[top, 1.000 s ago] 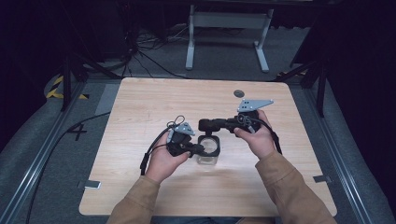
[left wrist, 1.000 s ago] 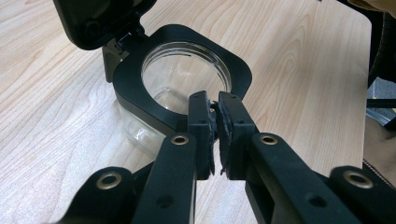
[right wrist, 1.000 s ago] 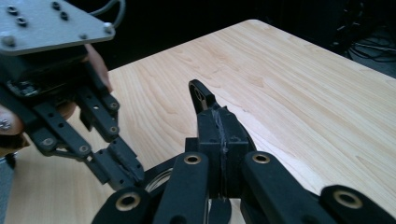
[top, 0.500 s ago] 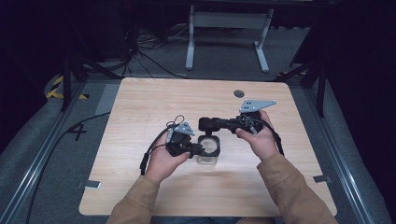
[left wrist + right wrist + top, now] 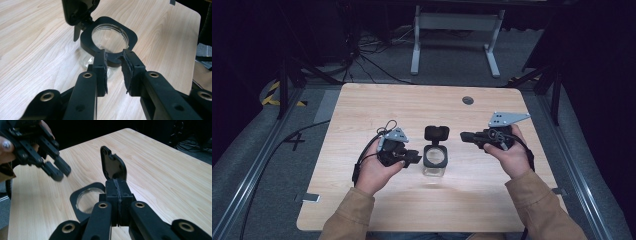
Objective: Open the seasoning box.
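A clear glass jar (image 5: 435, 165) with a black square collar stands mid-table, its hinged black lid (image 5: 436, 133) flipped up and back. My left gripper (image 5: 416, 158) is just left of the jar, open. In the left gripper view its tips (image 5: 113, 53) reach the near corner of the collar (image 5: 86, 41), nothing between the pads. My right gripper (image 5: 463, 136) hovers right of the jar, apart from it. Its jaws (image 5: 117, 182) are shut and empty, pointing at the raised lid (image 5: 113, 166) and the jar mouth (image 5: 86, 200). The left gripper (image 5: 53, 170) shows blurred at upper left.
The jar stands on a light wooden table (image 5: 362, 115) with a small dark round grommet (image 5: 468, 100) near its far edge. Beyond the table is a grey metal stand (image 5: 457, 30), with cables on the floor (image 5: 362, 55). Both forearms come in from the bottom edge.
My right gripper has drawn back to the right, away from the jar, and the lid now stands open. The left gripper has stayed beside the jar.
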`<move>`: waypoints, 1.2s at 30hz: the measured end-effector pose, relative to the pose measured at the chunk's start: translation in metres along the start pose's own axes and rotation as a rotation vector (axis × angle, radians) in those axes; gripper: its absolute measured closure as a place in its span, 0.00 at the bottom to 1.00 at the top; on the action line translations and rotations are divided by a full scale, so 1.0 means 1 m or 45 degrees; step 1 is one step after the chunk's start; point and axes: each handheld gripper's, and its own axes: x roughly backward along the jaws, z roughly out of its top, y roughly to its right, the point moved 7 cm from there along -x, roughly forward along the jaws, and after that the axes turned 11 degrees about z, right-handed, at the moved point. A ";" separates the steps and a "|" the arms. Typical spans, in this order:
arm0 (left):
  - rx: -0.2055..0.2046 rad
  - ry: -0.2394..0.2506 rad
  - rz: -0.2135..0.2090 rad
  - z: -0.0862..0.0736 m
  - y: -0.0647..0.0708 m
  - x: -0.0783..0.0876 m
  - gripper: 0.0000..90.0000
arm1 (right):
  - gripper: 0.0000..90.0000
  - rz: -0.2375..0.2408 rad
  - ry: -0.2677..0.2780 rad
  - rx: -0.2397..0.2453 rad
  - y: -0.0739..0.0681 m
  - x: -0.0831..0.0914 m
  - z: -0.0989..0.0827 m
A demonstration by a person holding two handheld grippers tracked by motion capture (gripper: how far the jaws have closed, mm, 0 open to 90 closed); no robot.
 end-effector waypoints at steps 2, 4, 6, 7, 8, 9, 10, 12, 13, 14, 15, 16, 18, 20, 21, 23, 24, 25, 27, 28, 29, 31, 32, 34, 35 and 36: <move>-0.006 -0.016 0.023 -0.004 -0.002 0.005 0.80 | 1.00 -0.007 -0.013 -0.007 0.000 0.008 -0.005; -0.007 -0.027 0.031 -0.006 -0.003 0.008 0.80 | 1.00 -0.019 -0.027 -0.016 0.000 0.016 -0.011; 0.002 -0.036 0.045 -0.011 -0.007 0.014 0.79 | 1.00 -0.027 -0.036 -0.020 0.001 0.020 -0.014; 0.014 -0.039 0.053 -0.013 -0.010 0.018 0.79 | 1.00 -0.036 -0.038 -0.024 0.001 0.024 -0.017; 0.030 -0.042 0.060 -0.015 -0.013 0.021 0.79 | 1.00 -0.048 -0.042 -0.029 0.002 0.027 -0.021; 0.045 -0.043 0.061 -0.017 -0.016 0.024 0.79 | 1.00 -0.058 -0.047 -0.035 0.003 0.031 -0.024; 0.065 -0.049 0.069 -0.019 -0.019 0.027 0.78 | 1.00 -0.069 -0.054 -0.040 0.004 0.034 -0.028; 0.072 -0.067 0.092 -0.025 -0.024 0.033 0.78 | 1.00 -0.104 -0.083 -0.050 0.007 0.042 -0.038; 0.085 -0.078 0.092 -0.029 -0.026 0.035 0.78 | 1.00 -0.120 -0.092 -0.057 0.008 0.045 -0.042; 0.088 -0.092 0.098 -0.033 -0.028 0.037 0.78 | 1.00 -0.133 -0.102 -0.067 0.010 0.049 -0.046; 0.095 -0.096 0.108 -0.037 -0.031 0.039 0.77 | 1.00 -0.142 -0.109 -0.083 0.011 0.052 -0.050; 0.107 -0.110 0.116 -0.043 -0.034 0.042 0.77 | 1.00 -0.148 -0.125 -0.104 0.013 0.055 -0.055; 0.135 -0.122 0.134 -0.051 -0.040 0.046 0.77 | 1.00 -0.171 -0.148 -0.131 0.016 0.062 -0.063; 0.160 -0.149 0.157 -0.061 -0.047 0.051 0.77 | 1.00 -0.196 -0.169 -0.157 0.019 0.066 -0.071; 0.184 -0.167 0.167 -0.066 -0.051 0.052 0.76 | 1.00 -0.208 -0.181 -0.176 0.021 0.068 -0.075; 0.225 -0.214 0.182 -0.076 -0.058 0.052 0.76 | 0.98 -0.224 -0.238 -0.205 0.024 0.070 -0.085; 0.248 -0.232 0.184 -0.080 -0.061 0.051 0.76 | 0.98 -0.231 -0.260 -0.222 0.026 0.071 -0.090; 0.270 -0.254 0.188 -0.084 -0.066 0.050 0.76 | 0.98 -0.250 -0.271 -0.238 0.030 0.071 -0.095; 0.301 -0.282 0.197 -0.090 -0.071 0.048 0.76 | 0.98 -0.263 -0.354 -0.261 0.035 0.070 -0.106; 0.300 -0.298 0.193 -0.092 -0.073 0.048 0.75 | 0.98 -0.261 -0.362 -0.291 0.036 0.070 -0.110; 0.300 -0.298 0.193 -0.092 -0.073 0.048 0.75 | 0.98 -0.256 -0.383 -0.305 0.037 0.069 -0.113; 0.324 -0.333 0.206 -0.097 -0.077 0.046 0.75 | 0.97 -0.271 -0.428 -0.328 0.040 0.069 -0.120; 0.326 -0.352 0.219 -0.100 -0.079 0.045 0.75 | 0.97 -0.271 -0.428 -0.328 0.040 0.069 -0.120; 0.329 -0.389 0.246 -0.104 -0.081 0.044 0.74 | 0.96 -0.280 -0.517 -0.361 0.042 0.066 -0.130; 0.334 -0.420 0.246 -0.107 -0.083 0.043 0.74 | 0.95 -0.272 -0.538 -0.374 0.041 0.065 -0.133; 0.334 -0.420 0.246 -0.107 -0.083 0.043 0.74 | 0.94 -0.263 -0.558 -0.394 0.040 0.064 -0.136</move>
